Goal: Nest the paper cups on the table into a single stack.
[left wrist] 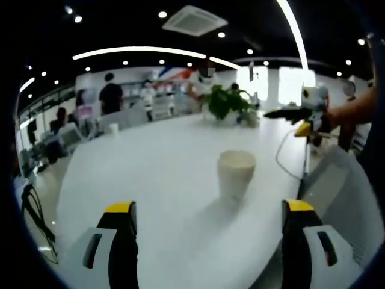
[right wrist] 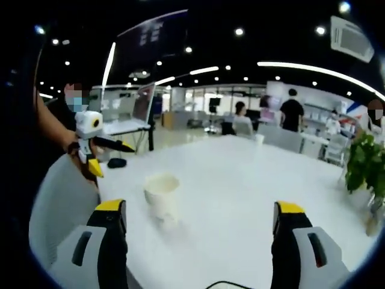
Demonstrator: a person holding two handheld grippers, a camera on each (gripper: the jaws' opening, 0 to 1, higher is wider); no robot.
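Left gripper view: paper cup (left wrist: 236, 173) stands upright on the bench (left wrist: 162, 180), centre-right of frame, ahead of and between the jaws of the left hand-held gripper (left wrist: 209, 211), not touching them. Plant (left wrist: 227, 102) behind the cup at the bench's far edge, upper centre. Right hand-held gripper (left wrist: 289, 114) at the right edge, above the bench side.

Right gripper view: the cup sits left of centre, ahead of the left jaw. The plant is at the far right edge.

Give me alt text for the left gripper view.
A white paper cup stands upright on a white table, ahead of the open left gripper. The right gripper is held at the right edge, with a potted plant and people in an office behind.
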